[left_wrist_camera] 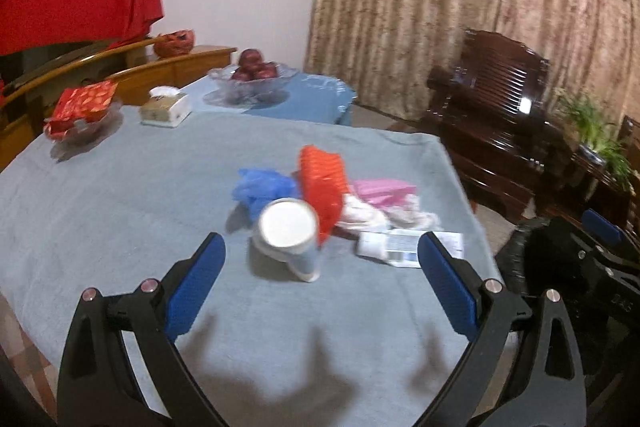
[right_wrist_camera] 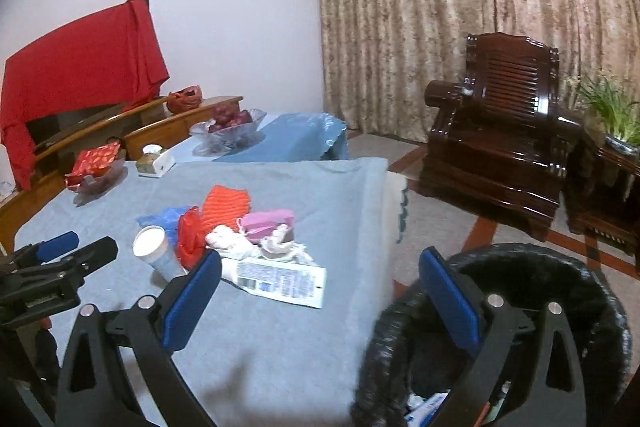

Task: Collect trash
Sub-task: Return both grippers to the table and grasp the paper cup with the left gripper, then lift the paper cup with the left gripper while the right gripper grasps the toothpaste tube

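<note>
My left claw (left_wrist_camera: 320, 275) hangs wide and empty above the desk (left_wrist_camera: 120, 195) with its grey-blue cloth, and straight ahead between its blue pads lies a white paper cup (left_wrist_camera: 289, 233) tipped on its side, mouth toward me. Just beyond the cup sit a crumpled blue plastic bag (left_wrist_camera: 260, 187), a red-orange ribbed wrapper (left_wrist_camera: 323, 183), a pink packet (left_wrist_camera: 382, 189) and some crumpled white tissue (left_wrist_camera: 372, 215), all bunched together. A flat white printed pouch (left_wrist_camera: 400, 245) lies just inside my left claw's right finger. My right claw (right_wrist_camera: 320, 287) is also spread wide and holding nothing; its left finger is over the desk beside that pouch, and its right finger is over the black-lined trash bin (right_wrist_camera: 580, 287) standing off the desk's edge, with some scraps visible inside.
</note>
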`<action>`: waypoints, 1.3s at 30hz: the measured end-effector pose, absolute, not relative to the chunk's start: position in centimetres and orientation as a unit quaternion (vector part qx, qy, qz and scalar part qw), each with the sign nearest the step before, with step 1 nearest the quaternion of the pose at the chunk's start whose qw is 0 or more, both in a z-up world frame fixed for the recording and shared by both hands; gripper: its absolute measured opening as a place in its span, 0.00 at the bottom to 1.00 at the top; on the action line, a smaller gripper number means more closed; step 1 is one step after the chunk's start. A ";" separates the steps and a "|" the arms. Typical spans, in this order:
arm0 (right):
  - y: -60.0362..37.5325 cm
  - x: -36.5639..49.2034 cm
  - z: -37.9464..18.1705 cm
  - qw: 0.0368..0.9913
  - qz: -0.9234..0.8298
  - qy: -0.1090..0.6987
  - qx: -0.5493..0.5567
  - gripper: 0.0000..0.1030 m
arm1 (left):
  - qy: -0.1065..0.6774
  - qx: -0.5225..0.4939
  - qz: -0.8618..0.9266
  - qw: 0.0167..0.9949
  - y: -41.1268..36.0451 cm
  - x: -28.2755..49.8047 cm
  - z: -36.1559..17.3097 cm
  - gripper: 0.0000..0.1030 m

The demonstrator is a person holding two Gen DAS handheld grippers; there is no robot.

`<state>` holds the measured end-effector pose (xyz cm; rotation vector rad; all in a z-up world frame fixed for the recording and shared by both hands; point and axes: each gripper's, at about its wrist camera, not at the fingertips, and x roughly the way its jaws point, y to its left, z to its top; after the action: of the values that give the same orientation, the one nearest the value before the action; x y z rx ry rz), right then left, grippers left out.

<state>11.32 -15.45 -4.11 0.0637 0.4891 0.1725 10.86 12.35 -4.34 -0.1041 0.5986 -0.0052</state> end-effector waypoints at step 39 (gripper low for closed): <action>-10.6 19.5 -11.5 0.939 0.088 0.332 0.013 0.79 | 0.360 -0.096 0.006 0.928 14.1 17.9 -12.3 0.21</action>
<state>19.55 -10.56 -11.52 0.0266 0.6769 0.1804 17.89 14.07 -12.33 -0.1974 0.7373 0.0119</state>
